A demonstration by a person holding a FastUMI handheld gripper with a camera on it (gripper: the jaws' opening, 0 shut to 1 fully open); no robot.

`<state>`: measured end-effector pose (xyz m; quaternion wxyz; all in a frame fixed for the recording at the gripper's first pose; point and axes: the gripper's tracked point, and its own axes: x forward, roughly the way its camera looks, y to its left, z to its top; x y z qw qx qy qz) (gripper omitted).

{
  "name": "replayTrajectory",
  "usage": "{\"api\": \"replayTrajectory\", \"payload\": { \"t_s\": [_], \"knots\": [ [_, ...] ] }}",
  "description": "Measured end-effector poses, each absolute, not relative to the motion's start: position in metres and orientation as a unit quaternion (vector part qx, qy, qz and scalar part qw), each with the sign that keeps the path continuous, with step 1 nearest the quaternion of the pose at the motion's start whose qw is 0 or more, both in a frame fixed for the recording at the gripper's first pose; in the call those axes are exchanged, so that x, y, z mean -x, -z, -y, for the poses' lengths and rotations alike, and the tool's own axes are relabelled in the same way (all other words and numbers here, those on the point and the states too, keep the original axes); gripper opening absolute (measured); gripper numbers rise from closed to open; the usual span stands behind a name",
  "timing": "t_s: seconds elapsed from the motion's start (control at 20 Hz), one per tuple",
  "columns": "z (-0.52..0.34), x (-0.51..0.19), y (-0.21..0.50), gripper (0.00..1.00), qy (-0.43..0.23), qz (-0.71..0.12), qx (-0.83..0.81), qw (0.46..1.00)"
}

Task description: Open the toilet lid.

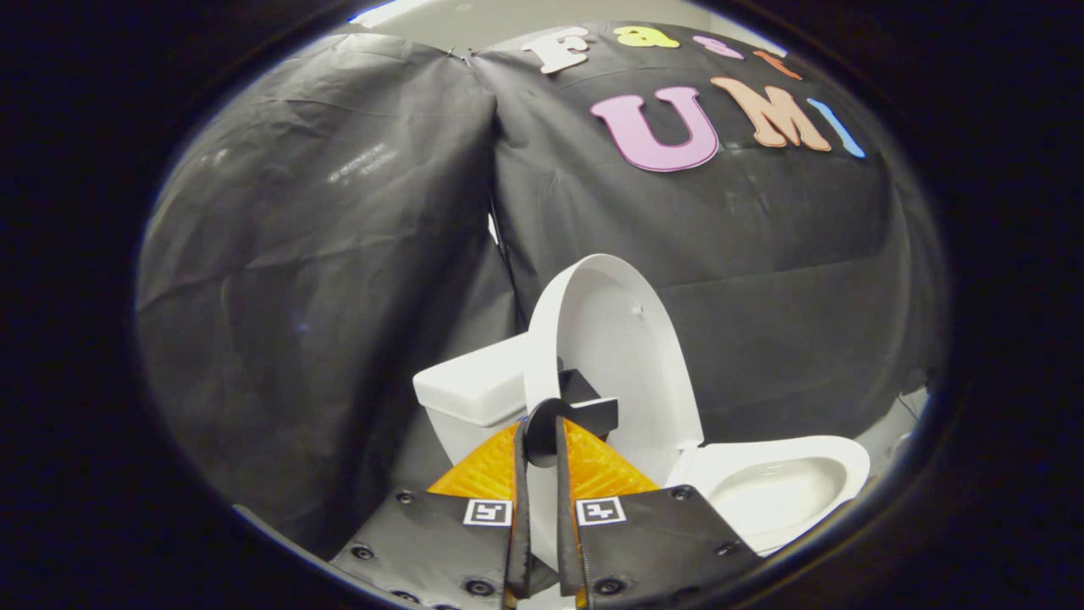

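Note:
The white toilet lid (618, 356) stands raised, nearly upright, leaning back toward the tank (470, 390). A black handle (589, 408) is fixed on the lid's near rim. My gripper (540, 430) is shut on that handle, one finger on each side of the rim. A strip of white lid edge shows between the fingers lower down. To the right of the fingers lies the uncovered seat and bowl (779, 487).
Black cloth walls (339, 280) close in behind and to the left of the toilet, meeting at a corner seam just behind the tank. A strip of pale floor (898, 428) shows to the right of the bowl.

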<state>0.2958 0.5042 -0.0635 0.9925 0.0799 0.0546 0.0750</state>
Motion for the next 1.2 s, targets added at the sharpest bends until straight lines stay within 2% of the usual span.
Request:
{"api": "replayTrajectory", "payload": {
  "t_s": [0.05,0.25,0.65,0.9,1.05,1.2],
  "knots": [
    [-0.508,-0.296,0.063,0.14,-0.088,-0.055,-0.079,0.992],
    [-0.518,-0.295,0.065,0.26,-0.107,-0.072,-0.09,0.988],
    [-0.506,-0.269,0.008,0.39,-0.115,-0.009,-0.101,0.988],
    [-0.454,-0.247,-0.024,0.39,-0.093,0.013,-0.055,0.994],
    [-0.446,-0.226,-0.043,0.39,-0.157,0.04,-0.044,0.986],
    [-0.4,-0.213,-0.059,0.39,-0.138,0.055,-0.025,0.989]
  ]
}}
